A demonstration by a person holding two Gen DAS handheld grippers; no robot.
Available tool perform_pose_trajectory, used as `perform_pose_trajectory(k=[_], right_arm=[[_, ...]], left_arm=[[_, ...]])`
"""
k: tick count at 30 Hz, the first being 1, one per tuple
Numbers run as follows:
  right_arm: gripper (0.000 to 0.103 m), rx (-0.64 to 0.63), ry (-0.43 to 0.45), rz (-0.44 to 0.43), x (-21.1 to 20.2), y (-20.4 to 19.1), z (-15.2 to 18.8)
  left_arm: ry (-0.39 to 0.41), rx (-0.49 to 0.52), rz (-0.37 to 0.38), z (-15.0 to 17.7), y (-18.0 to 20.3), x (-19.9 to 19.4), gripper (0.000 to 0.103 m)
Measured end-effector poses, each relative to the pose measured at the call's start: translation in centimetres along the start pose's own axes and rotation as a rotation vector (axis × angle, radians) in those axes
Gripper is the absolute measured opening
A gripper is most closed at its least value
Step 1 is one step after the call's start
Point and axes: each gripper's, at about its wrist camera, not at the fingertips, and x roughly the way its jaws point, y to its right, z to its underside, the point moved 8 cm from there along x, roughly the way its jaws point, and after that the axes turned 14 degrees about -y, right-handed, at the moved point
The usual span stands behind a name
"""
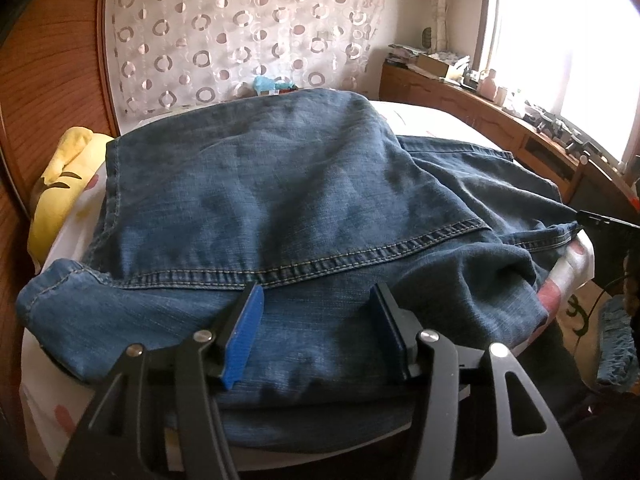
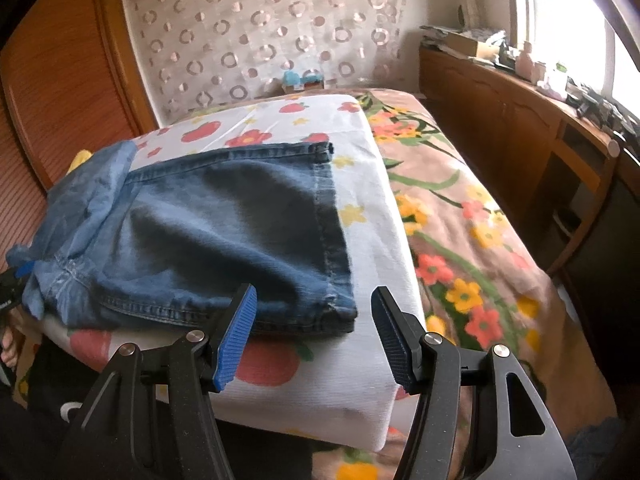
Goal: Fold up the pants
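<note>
At the far left, a yellow cushion [image 1: 66, 168] is seen wedged beside the work surface, clear of the cloth. The jeans [image 1: 280, 200] are laid folded over on a white fruit-printed pad [image 2: 372, 216], presumably so that a flat, raised surface is offered for squaring the layers. The left gripper [image 1: 316, 328] is poised low over the near edge of the denim with its jaws parted and nothing pinched between them, a stance judged to suit a release or a fresh grasp of the hem. Further right, the right gripper [image 2: 314, 332] is held with jaws likewise apart, empty, just off the near right corner of the folded leg, probably to leave the fold undisturbed. Beyond it, the floral bedspread [image 2: 472, 240] is left bare.
</note>
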Motion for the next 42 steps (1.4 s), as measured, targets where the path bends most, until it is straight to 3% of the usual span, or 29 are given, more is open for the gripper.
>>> perform_pose_trajectory(k=[18,21,22,23,25,33,42], right_arm=[[0.056,-0.029,-0.032,0.019,1.5,-0.8,0.8],[0.043,-0.043,-0.028,0.045,1.6,-1.0,0.8],[0.028,-0.047,-0.026,0.050,1.6,-0.9,0.8],[0.021,-0.057,-0.026,0.042,1.6,-1.0,0.8],[0.019,-0.072,-0.027,0.030,1.5,-1.2,0.7],[0.015,-0.111,0.076,-0.026,-2.3,-3.0,-2.7],[0.014,-0.272,0.204,-0.111,-7.6,-11.3,-8.3]], left_arm=[[0.000,0.000,-0.001,0.1,0.0,0.0,0.054],[-0.003,0.001,0.000,0.1,0.1,0.0,0.054],[-0.007,0.000,0.001,0.1,0.2,0.0,0.054],[-0.013,-0.006,0.008,0.0,0.1,-0.2,0.054],[-0.016,-0.014,0.019,-0.2,0.0,-0.5,0.054],[0.041,-0.006,0.031,-1.6,0.6,-3.7,0.054],[0.100,0.002,0.027,-2.5,0.3,-6.9,0.054]])
